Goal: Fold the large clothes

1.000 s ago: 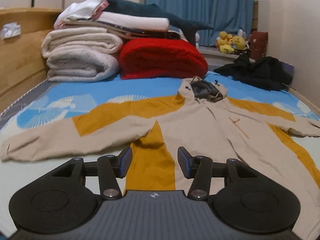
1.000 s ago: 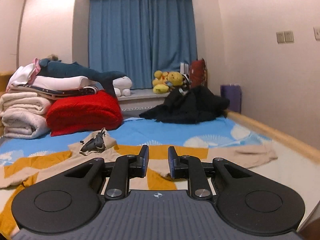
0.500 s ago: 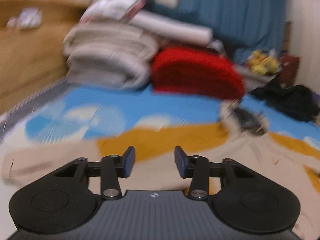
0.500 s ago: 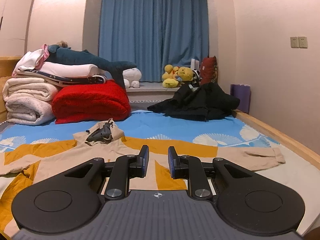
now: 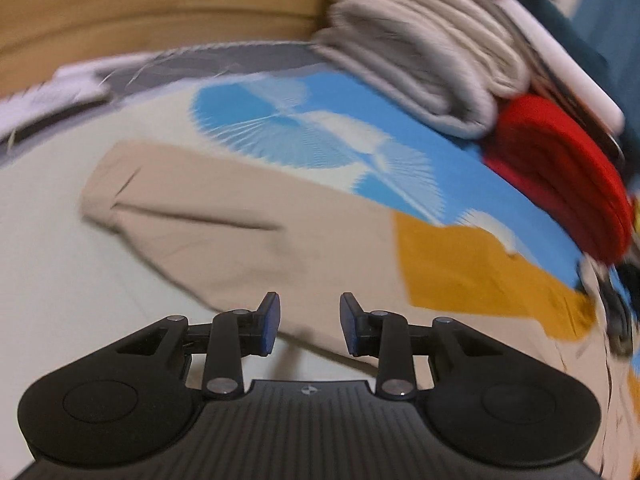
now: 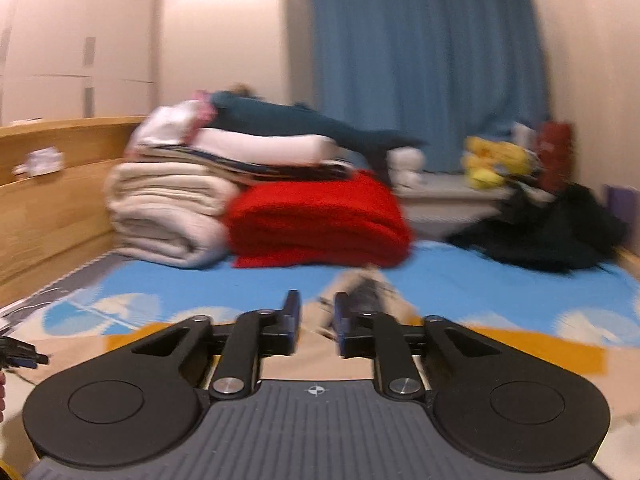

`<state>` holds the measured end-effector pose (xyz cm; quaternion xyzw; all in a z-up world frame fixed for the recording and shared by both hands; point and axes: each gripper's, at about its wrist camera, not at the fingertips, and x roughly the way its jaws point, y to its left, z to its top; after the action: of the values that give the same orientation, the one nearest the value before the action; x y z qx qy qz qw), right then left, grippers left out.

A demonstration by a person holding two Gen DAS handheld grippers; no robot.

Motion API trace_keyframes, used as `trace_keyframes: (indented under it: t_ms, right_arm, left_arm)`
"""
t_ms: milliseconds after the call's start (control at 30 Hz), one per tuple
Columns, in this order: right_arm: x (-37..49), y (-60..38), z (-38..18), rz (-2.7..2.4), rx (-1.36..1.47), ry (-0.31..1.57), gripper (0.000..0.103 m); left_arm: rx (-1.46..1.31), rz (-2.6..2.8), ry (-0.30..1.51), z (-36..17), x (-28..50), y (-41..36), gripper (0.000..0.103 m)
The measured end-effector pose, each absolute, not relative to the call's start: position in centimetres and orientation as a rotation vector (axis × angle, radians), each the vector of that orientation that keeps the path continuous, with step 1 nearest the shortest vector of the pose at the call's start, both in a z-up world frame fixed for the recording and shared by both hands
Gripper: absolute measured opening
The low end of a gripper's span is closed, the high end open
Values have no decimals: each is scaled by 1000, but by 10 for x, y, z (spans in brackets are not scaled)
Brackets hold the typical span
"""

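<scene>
Warm, dim indoor light fills both views, with no hard shadows and no glare. Both pictures smear with motion blur. In the left wrist view the folded blankets [image 5: 420, 68] at the far edge of the bed [image 5: 60, 280] streak sideways, while the left tool [image 5: 307, 326] stays sharp. In the right wrist view the red blanket [image 6: 320, 220] and blue curtain [image 6: 428, 68] are soft, the right tool [image 6: 316, 322] crisp. Fisheye distortion bends the edges, and the corners go black

**No readable text**

No words, numbers or brand names are showing legibly in either view. Only a small round crosshair emblem [image 5: 310, 390] is sitting on the ribbed grey housing behind each set of tongs; motion blur is smearing everything else.
</scene>
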<state>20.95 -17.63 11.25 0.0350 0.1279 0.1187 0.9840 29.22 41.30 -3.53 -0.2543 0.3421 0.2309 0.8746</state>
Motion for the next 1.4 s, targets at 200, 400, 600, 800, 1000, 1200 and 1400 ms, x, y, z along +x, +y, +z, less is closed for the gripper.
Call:
trace_keyframes:
  t_ms: [200,400,600,800,1000,1200,1400]
  right_arm:
    - [252,-145,77,321,84,341,37]
    - [261,-146,77,381,68,351,3]
    - [279,-152,61,368,98,451,4]
    - [289,-145,46,345,117,533,4]
    - [291,-136,34,336,72,617,4]
    - [283,-150,31,289,95,657,3]
    - [266,-168,43,268,121,621,0]
  left_arm:
    - [-680,586,696,-46,279,460,49]
    - [-865,697,694,-72,277,499,51]
    - [-914,764,631,-78,271,518,51]
    - [-967,800,553,-84,265,530,48]
    - [-781,856,608,-69,285,509,2]
    - [-573,708,481,25,314,413,1]
    - [-408,265,398,100,336,235,1]
